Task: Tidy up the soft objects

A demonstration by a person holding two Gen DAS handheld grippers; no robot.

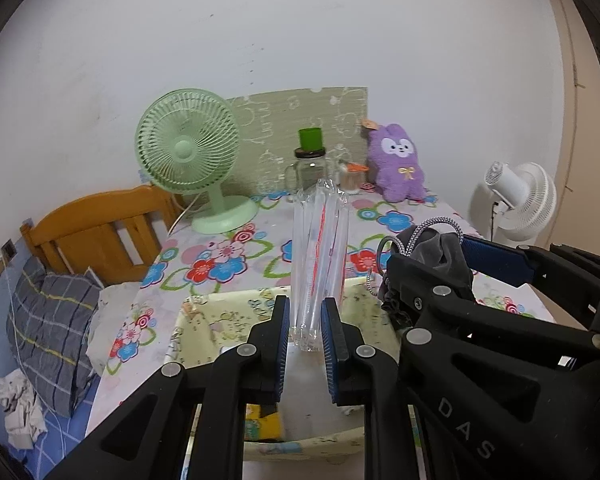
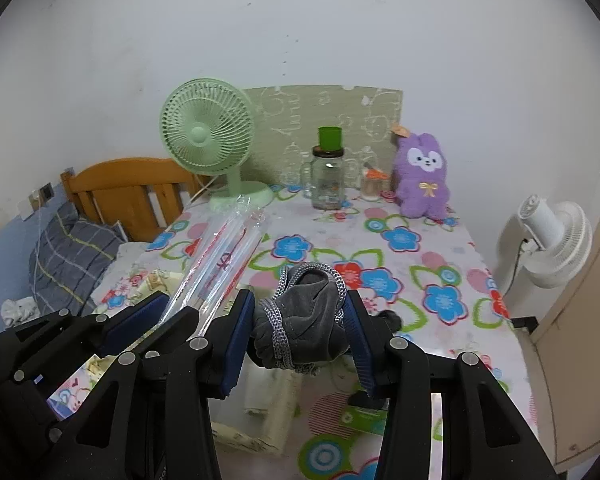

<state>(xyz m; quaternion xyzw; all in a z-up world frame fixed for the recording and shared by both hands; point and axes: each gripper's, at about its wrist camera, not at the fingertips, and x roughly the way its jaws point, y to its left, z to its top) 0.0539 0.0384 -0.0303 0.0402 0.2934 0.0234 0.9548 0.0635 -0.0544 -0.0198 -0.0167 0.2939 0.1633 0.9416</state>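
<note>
My left gripper [image 1: 305, 322] is shut on a clear plastic packet of straws [image 1: 320, 256] and holds it upright above a pale patterned storage box [image 1: 220, 312]. The packet also shows in the right wrist view [image 2: 224, 256]. My right gripper [image 2: 300, 316] is shut on a grey drawstring pouch [image 2: 308, 312] bound with a grey-white cord, held above the floral tablecloth [image 2: 420, 248]. In the left wrist view the pouch [image 1: 436, 256] and the right gripper sit just right of the box. A purple plush bunny [image 1: 398, 166] sits at the table's far right, also seen in the right wrist view [image 2: 422, 178].
A green desk fan [image 1: 188, 152], a glass jar with a green cup on it [image 1: 310, 160] and a small glass [image 1: 352, 180] stand at the table's back. A white floor fan [image 1: 520, 200] stands right of the table. A bed with a plaid pillow [image 1: 52, 332] lies left.
</note>
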